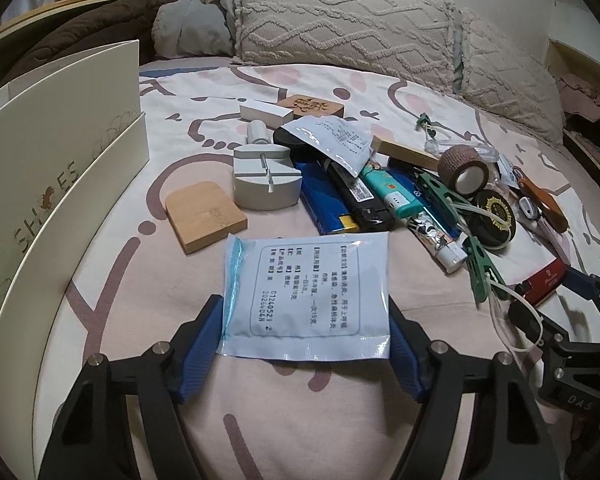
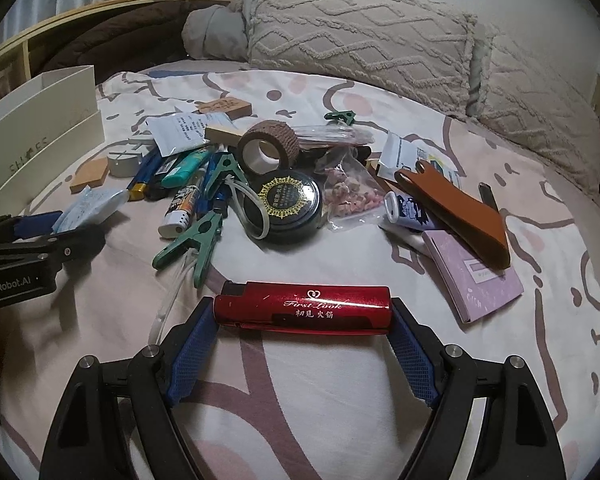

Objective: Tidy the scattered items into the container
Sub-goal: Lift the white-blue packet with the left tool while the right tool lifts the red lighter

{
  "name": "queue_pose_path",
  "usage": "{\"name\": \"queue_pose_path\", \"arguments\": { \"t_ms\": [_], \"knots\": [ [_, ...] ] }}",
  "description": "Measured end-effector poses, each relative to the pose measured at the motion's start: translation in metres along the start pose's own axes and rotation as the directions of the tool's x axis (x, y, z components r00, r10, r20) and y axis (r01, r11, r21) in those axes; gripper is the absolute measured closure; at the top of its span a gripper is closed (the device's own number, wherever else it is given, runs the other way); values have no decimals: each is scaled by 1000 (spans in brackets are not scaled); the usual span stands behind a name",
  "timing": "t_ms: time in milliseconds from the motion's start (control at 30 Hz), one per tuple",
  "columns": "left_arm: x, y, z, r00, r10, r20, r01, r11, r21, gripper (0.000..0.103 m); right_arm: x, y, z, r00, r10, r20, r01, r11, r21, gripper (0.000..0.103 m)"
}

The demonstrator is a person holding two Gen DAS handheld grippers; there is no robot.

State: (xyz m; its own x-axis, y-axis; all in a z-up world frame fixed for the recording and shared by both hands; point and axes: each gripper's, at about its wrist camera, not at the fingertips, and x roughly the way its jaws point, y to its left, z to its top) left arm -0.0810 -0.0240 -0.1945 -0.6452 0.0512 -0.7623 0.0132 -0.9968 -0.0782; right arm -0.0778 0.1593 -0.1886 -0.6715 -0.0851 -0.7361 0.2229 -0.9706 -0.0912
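A pale blue printed sachet (image 1: 306, 288) lies on the bed sheet between the blue pads of my left gripper (image 1: 304, 304), which press on its two side edges. In the right wrist view the same sachet (image 2: 92, 204) looks bowed between those fingers. A glossy red lighter (image 2: 304, 308) lies crosswise in my right gripper (image 2: 302, 306), one pad against each end. The white shoe box (image 1: 60, 152) stands open at the left edge of the bed, beside my left gripper.
A heap of small items covers the sheet beyond both grippers: a grey metal block (image 1: 266, 176), bamboo tile (image 1: 204, 222), blue and black lighters (image 1: 340, 200), brown tape roll (image 2: 268, 146), black round tin (image 2: 286, 208), green clips (image 2: 192, 240), brown leather case (image 2: 460, 208), purple booklet (image 2: 472, 272). Pillows (image 1: 340, 16) lie behind.
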Motion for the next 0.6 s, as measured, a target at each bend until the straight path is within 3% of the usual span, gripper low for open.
{"name": "queue_pose_path", "arguments": {
  "t_ms": [600],
  "knots": [
    [-16,2,1,999,-1,38,1,1000,-5,29,-30,-22,10,996,-50,75,42,993,112,20]
  ]
}}
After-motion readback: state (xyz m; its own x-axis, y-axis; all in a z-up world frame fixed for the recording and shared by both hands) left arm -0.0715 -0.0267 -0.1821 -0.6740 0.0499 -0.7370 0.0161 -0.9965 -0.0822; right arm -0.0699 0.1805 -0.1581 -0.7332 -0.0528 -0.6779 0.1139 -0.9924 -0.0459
